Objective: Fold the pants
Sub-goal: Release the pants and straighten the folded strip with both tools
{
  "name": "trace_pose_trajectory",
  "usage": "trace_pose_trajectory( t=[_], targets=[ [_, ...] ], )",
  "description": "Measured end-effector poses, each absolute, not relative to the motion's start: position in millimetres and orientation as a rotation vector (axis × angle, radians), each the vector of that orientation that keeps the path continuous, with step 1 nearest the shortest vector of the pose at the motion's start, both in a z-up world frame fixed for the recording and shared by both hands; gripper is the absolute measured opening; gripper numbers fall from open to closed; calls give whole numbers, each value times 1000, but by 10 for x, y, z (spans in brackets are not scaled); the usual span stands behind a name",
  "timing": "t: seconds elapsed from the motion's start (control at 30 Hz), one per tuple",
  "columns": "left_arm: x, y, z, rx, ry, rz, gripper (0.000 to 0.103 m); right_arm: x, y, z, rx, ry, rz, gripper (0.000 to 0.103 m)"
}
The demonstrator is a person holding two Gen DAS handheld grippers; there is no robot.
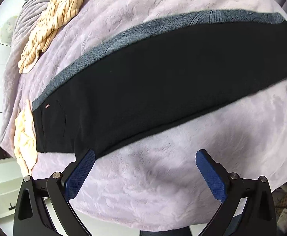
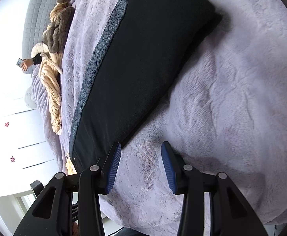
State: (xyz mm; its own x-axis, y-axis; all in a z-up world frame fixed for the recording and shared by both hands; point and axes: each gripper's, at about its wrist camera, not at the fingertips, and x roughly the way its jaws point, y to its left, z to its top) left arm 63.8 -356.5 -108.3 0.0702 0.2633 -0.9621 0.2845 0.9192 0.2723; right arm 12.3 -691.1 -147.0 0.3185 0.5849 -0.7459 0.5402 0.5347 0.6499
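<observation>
Black fabric pants [image 1: 153,90], folded lengthwise with a grey inner strip showing along the far edge, are lying flat on the lilac plush bed cover [image 1: 163,177]. Their long axis is running across in front of both tools. Left tool [image 1: 145,157] is hovering wide and empty just beside the waistband corner; right tool [image 2: 141,149] is standing partly spread, empty, near the same long edge. Either looks within reach.

A home bedroom: a plush lilac bedspread [image 1: 163,177], a quilted grey headboard [image 2: 36,15], white cupboard doors [image 2: 25,137].
</observation>
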Motion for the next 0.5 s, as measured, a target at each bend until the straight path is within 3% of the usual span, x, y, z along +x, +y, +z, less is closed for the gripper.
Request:
trace_pose_trajectory(
  t=[0.5],
  targets=[
    [1067, -4147, -1510, 339, 1505, -82, 103, 235, -7167, -1645, 1174, 1151, -12, 50]
  ],
)
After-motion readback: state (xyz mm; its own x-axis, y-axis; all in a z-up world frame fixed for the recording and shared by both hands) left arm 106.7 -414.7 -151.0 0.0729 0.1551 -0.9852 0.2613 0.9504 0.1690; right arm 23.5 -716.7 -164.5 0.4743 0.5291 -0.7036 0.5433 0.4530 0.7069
